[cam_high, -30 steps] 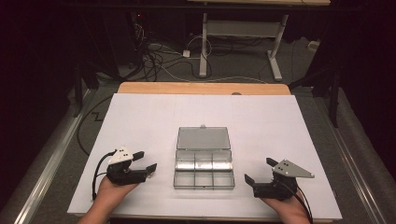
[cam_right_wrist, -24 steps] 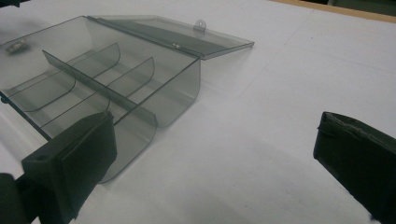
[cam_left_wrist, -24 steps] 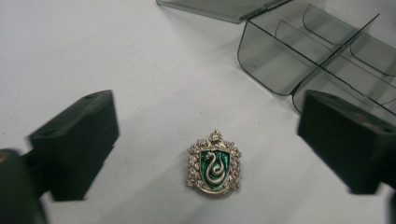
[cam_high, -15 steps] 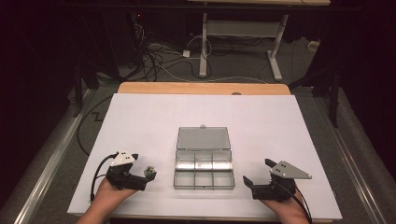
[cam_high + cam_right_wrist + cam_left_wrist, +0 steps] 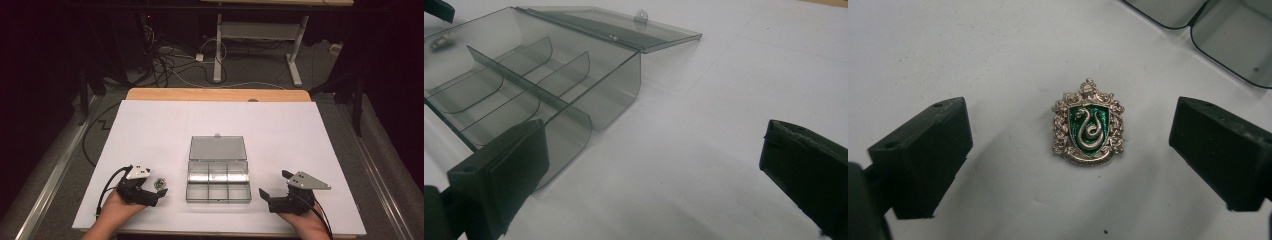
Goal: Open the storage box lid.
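While its jaws stand wide apart with nothing gripped, the left gripper [image 5: 1070,150] has a crest pin [image 5: 1088,122] lying flat on the white table [image 5: 973,50] between them, untouched: a silver snake on green, no lettering legible. Beyond, the clear box [image 5: 1228,45] is cut off. The right gripper [image 5: 654,170] also gapes, holding nothing, beside that box.

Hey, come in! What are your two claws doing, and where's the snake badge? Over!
Left gripper open, jaws either side of the snake badge, not touching. Right gripper open, idle beside the open clear box. Nothing in the way.
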`<state>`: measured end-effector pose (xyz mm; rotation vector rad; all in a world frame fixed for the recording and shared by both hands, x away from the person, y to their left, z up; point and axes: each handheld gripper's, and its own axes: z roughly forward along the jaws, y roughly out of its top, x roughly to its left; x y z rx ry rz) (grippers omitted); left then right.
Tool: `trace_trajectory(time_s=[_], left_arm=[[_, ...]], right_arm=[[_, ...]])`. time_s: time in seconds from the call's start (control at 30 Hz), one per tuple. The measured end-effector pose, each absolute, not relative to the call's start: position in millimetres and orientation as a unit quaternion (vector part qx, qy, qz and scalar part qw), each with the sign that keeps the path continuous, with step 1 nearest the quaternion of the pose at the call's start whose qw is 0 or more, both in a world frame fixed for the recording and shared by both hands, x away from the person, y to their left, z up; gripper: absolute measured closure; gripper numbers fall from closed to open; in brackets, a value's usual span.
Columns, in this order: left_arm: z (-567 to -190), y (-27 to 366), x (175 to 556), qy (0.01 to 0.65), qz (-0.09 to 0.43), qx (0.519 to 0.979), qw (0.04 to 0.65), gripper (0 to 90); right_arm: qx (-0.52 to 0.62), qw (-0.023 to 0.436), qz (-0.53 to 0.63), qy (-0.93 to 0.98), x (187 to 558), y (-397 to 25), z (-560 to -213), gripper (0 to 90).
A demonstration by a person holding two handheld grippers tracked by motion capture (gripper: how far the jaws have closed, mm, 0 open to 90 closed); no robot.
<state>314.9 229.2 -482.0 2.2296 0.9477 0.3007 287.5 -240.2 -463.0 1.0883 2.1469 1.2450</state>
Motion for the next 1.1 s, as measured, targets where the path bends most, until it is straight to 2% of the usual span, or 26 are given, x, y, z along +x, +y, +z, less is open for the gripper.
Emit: trace_trajectory(time_s=[0.17, 0.43, 0.87, 1.1], left_arm=[[-483.3, 226.5, 313.9, 0.353, 0.115, 0.866, 0.335, 14.3], [-483.5, 225.2, 314.8, 0.345, 0.112, 0.870, 0.334, 20.4], [-483.0, 227.2, 316.9, 0.342, 0.117, 0.866, 0.345, 43.8], [-481.3, 225.7, 316.3, 0.338, 0.117, 0.870, 0.340, 52.3]], right_arm=[[0.393, 0.211, 0.450, 0.774, 287.9, -240.2, -463.7, 0.2], [0.396, 0.206, 0.451, 0.773, 287.4, -241.1, -463.9, 0.7], [0.402, 0.206, 0.452, 0.769, 289.8, -242.8, -464.2, 0.7], [0.408, 0.208, 0.455, 0.764, 289.0, -247.0, -463.6, 0.7]])
